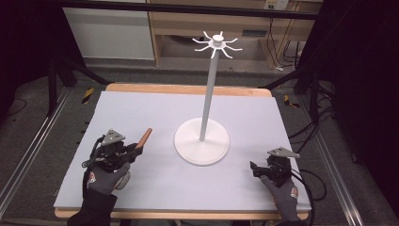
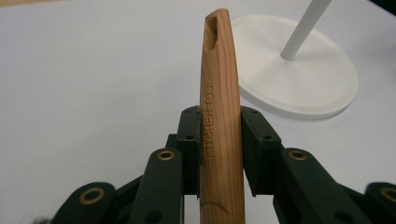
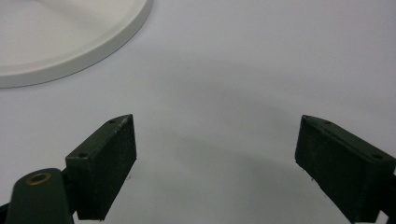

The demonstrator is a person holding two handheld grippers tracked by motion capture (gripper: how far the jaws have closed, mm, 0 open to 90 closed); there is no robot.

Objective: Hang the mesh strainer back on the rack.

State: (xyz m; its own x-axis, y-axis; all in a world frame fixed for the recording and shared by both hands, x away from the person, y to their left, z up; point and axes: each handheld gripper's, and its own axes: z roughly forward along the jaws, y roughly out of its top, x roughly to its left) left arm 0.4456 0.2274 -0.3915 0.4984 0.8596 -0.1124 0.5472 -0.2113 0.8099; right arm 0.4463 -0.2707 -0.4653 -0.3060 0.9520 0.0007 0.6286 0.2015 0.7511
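Clearly wooden handle (image 2: 219,116) clamped in left gripper (image 2: 219,135), pointing away toward white stand (image 2: 299,79)

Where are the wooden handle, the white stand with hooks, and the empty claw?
wooden handle (image 2: 219,93): left gripper view, on its shaft above the pads.
white stand (image 1: 202,150): high view, on its round base.
right claw (image 3: 215,158): right gripper view, midway between its open fingertips.

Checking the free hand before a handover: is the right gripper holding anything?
No: in its own view the right gripper stands wide open, with bare table between its jaws.
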